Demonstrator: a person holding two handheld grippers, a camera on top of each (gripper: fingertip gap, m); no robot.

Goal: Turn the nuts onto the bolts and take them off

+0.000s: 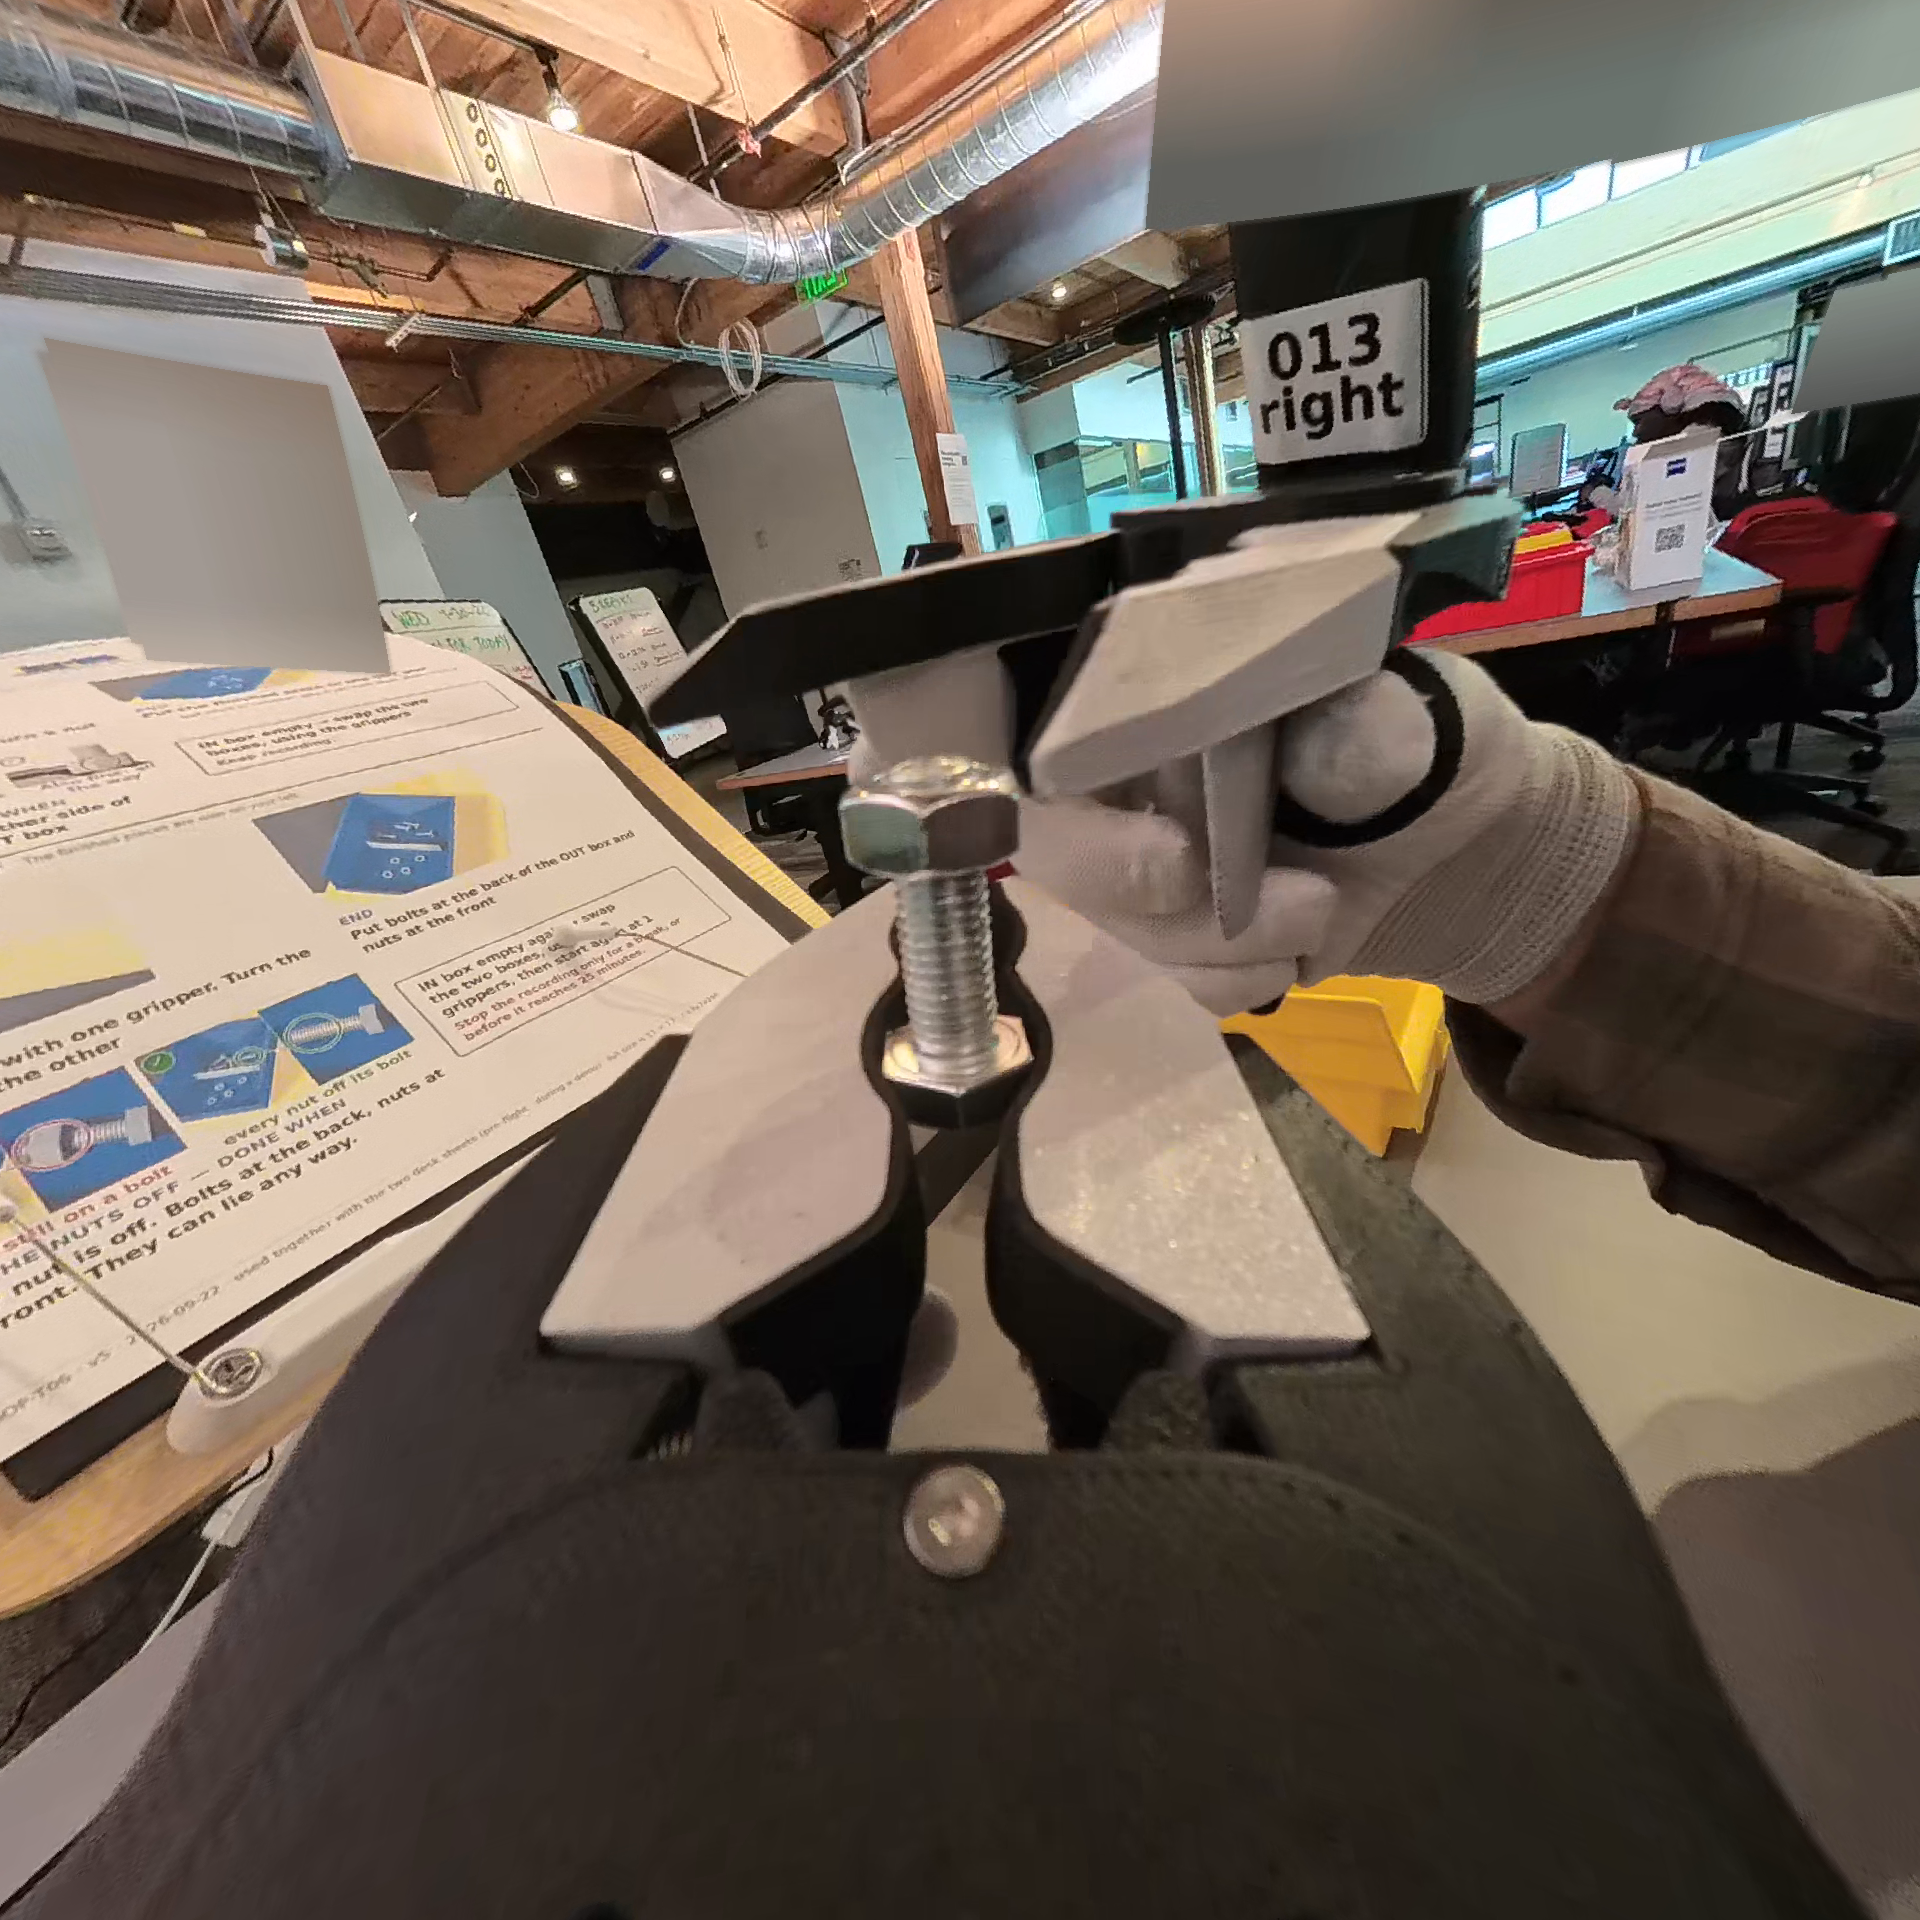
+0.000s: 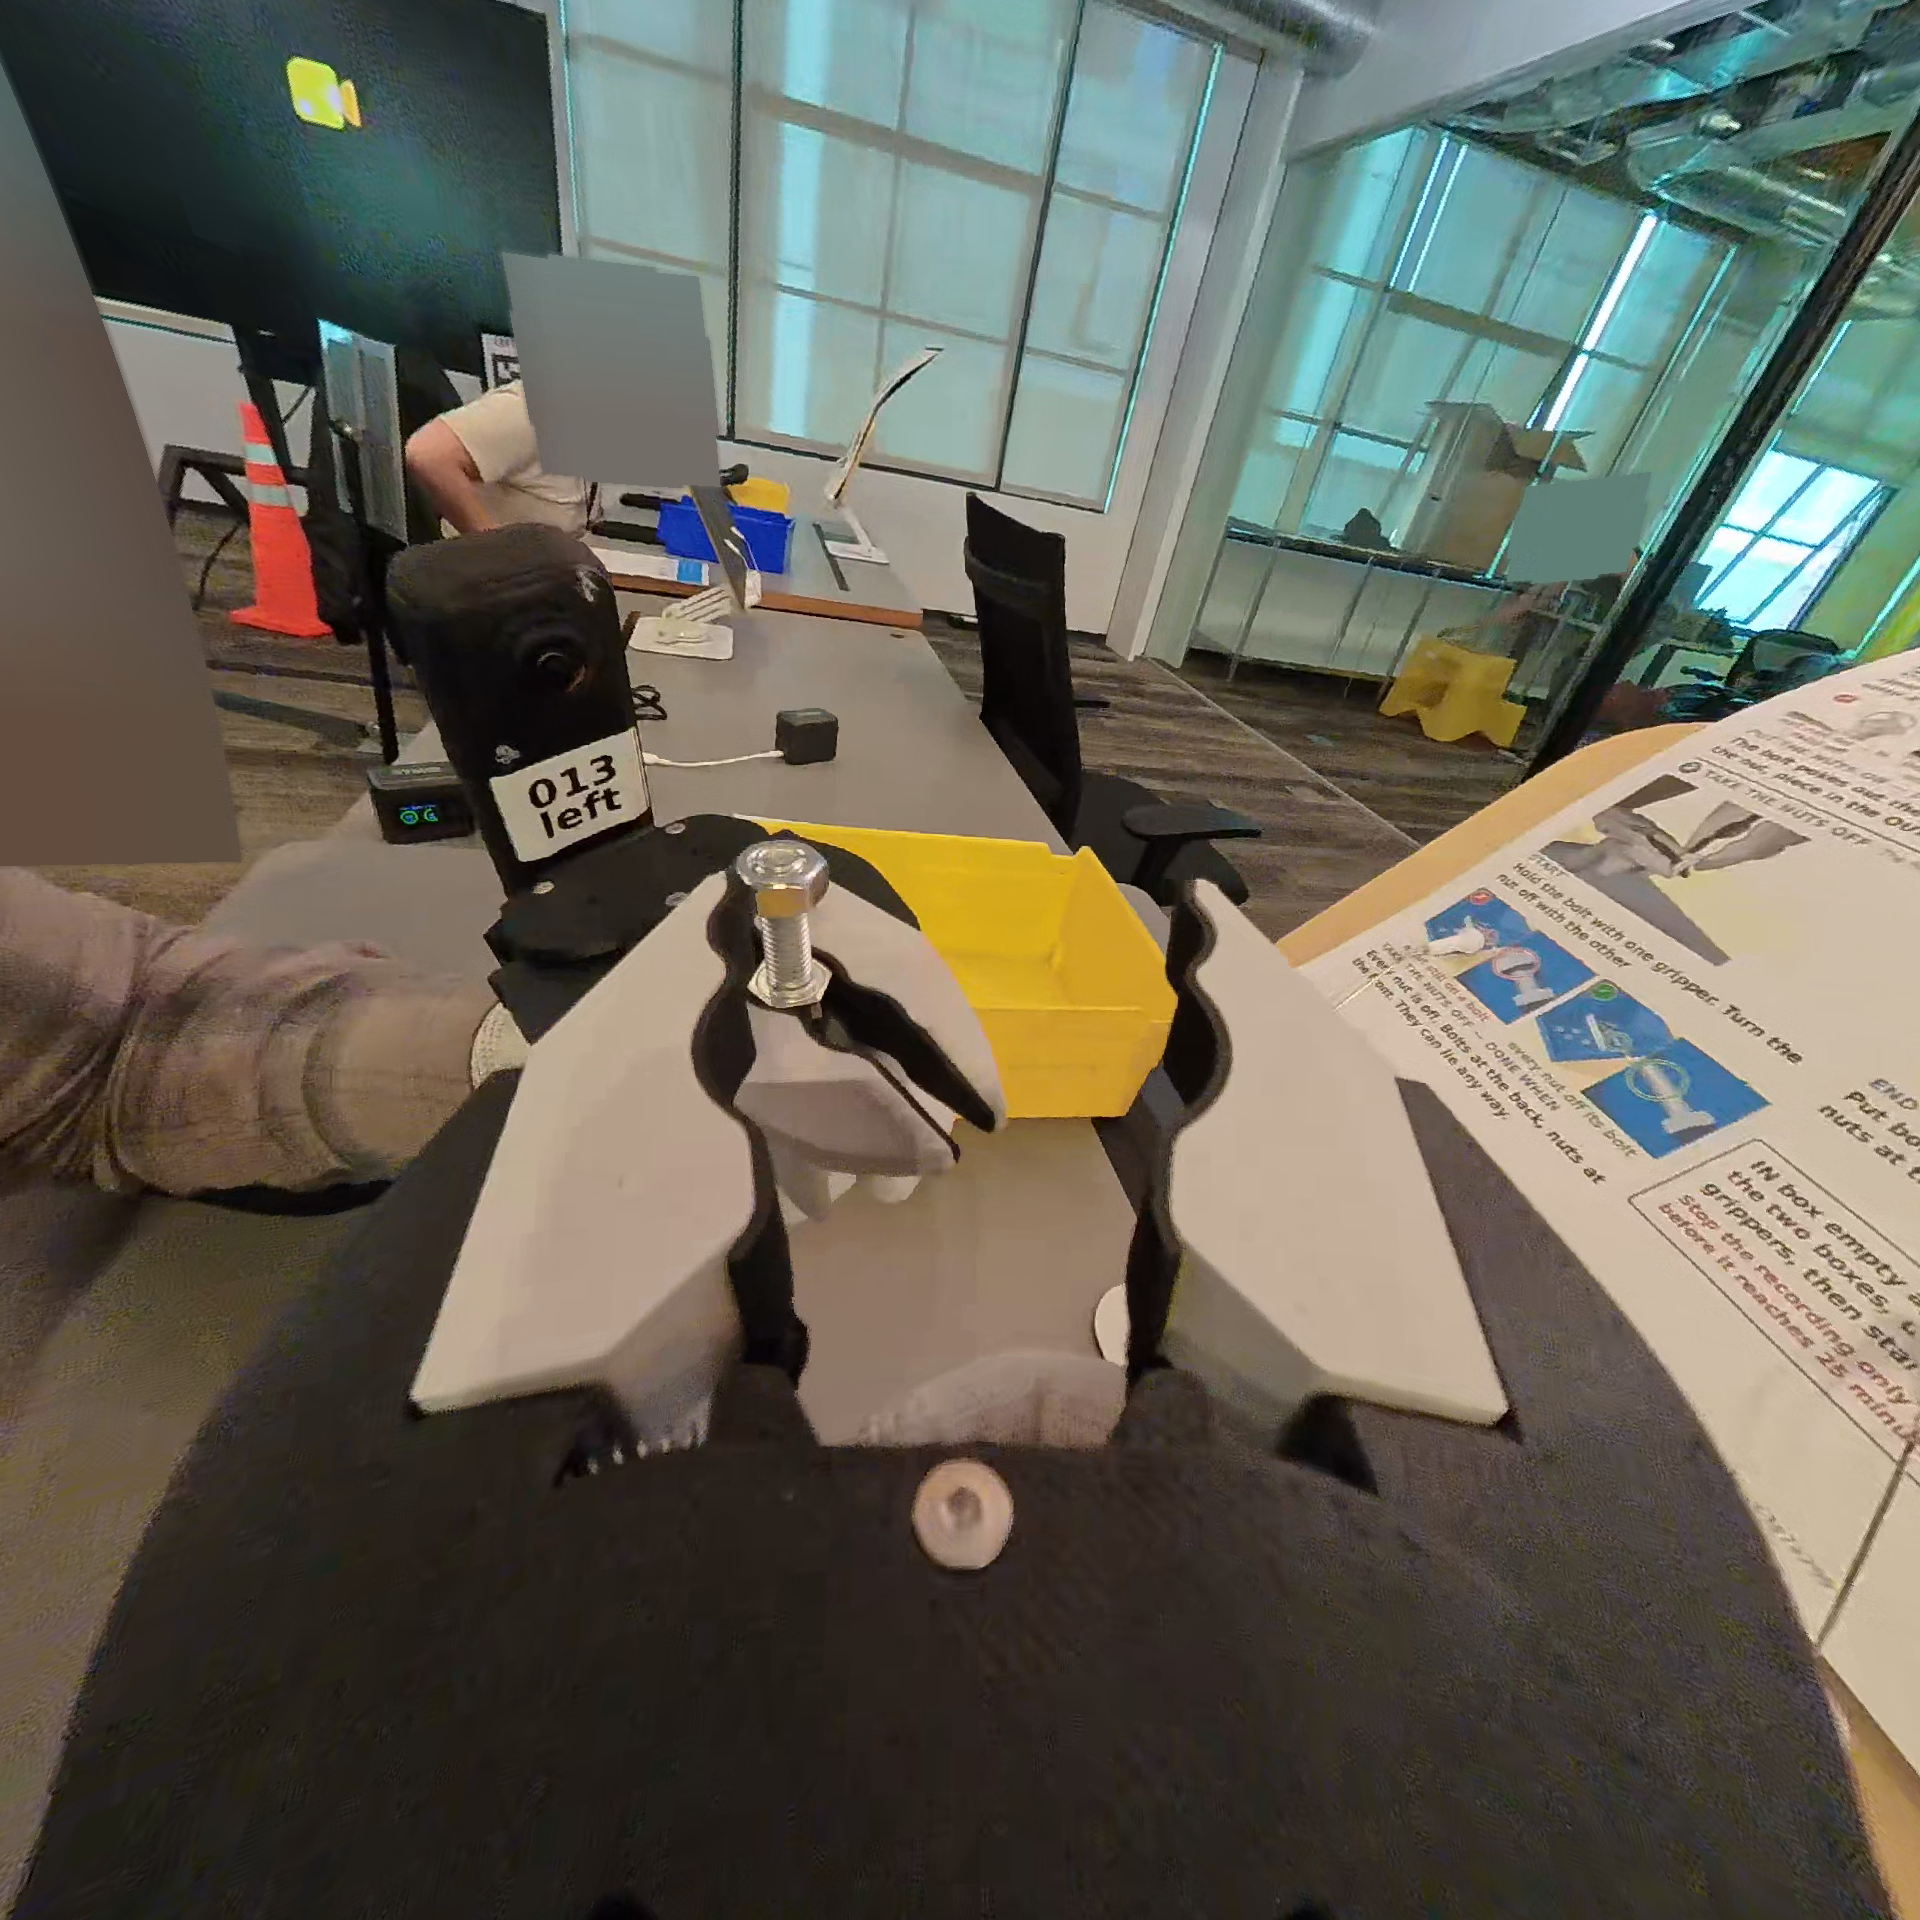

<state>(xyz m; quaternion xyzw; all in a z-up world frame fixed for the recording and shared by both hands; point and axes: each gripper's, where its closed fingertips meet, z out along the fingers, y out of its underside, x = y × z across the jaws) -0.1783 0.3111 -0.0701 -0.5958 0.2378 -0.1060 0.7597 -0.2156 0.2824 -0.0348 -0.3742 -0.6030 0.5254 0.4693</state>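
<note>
My left tongs point(image 1: 956, 1081) grip the nut point(image 1: 956, 1075) at frame centre, so the bolt point(image 1: 948, 914) stands upright, head on top. My right tongs point(image 2: 961, 997) are spread wide; in the right wrist view the bolt sits just inside their left finger point(image 2: 623, 1091), awaiting capture.

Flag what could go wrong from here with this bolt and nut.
1. The left gripper clamps only the nut, low on the thread; the bolt could drop out once unscrewed.
2. The right gripper is open, one finger beside the bolt head; closing off-centre might slip or tip the bolt.
</note>
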